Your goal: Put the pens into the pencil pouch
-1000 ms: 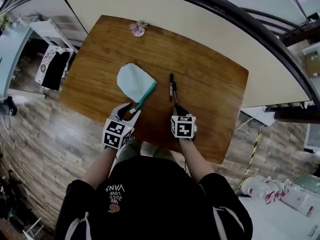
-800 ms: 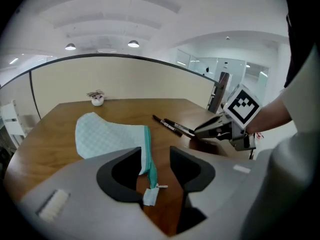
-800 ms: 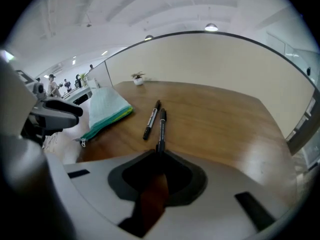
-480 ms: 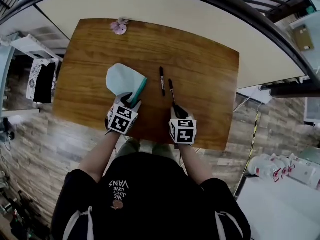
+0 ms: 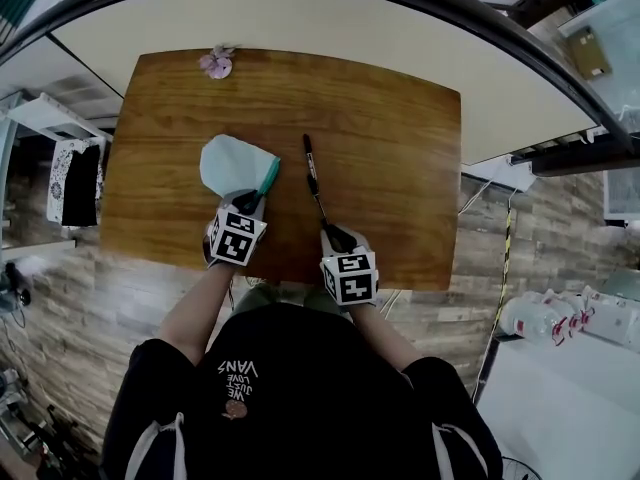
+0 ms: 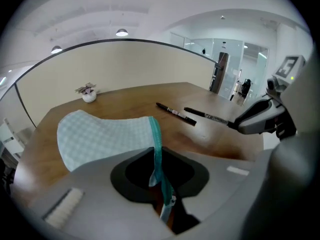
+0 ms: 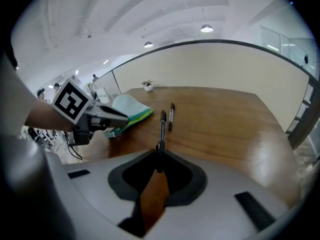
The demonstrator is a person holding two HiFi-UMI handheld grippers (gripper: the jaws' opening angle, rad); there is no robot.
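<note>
A pale-green checked pencil pouch (image 5: pixel 232 163) with a teal zipper edge (image 5: pixel 268 178) lies left of centre on the wooden table (image 5: pixel 400 138). My left gripper (image 5: pixel 248 204) has just been closing, and it now pinches the zipper end (image 6: pixel 159 169) of the pouch (image 6: pixel 100 136). Further right, my right gripper (image 5: pixel 333 236) is shut on the rear end of a black pen (image 5: pixel 317 196), whose tip points away over the table. In the right gripper view that pen (image 7: pixel 161 126) rises from between the jaws. A second black pen (image 5: pixel 308 156) lies flat beside it.
A small pink flower ornament (image 5: pixel 216 62) sits at the table's far left corner. Behind the table curves a cream partition (image 5: pixel 330 18). The near table edge runs just under both grippers. White bottles (image 5: pixel 560 318) stand on the floor at the right.
My left gripper came down onto the pouch's zipper end and closed on it. My right gripper drew back toward the near edge, carrying one pen up off the table.
</note>
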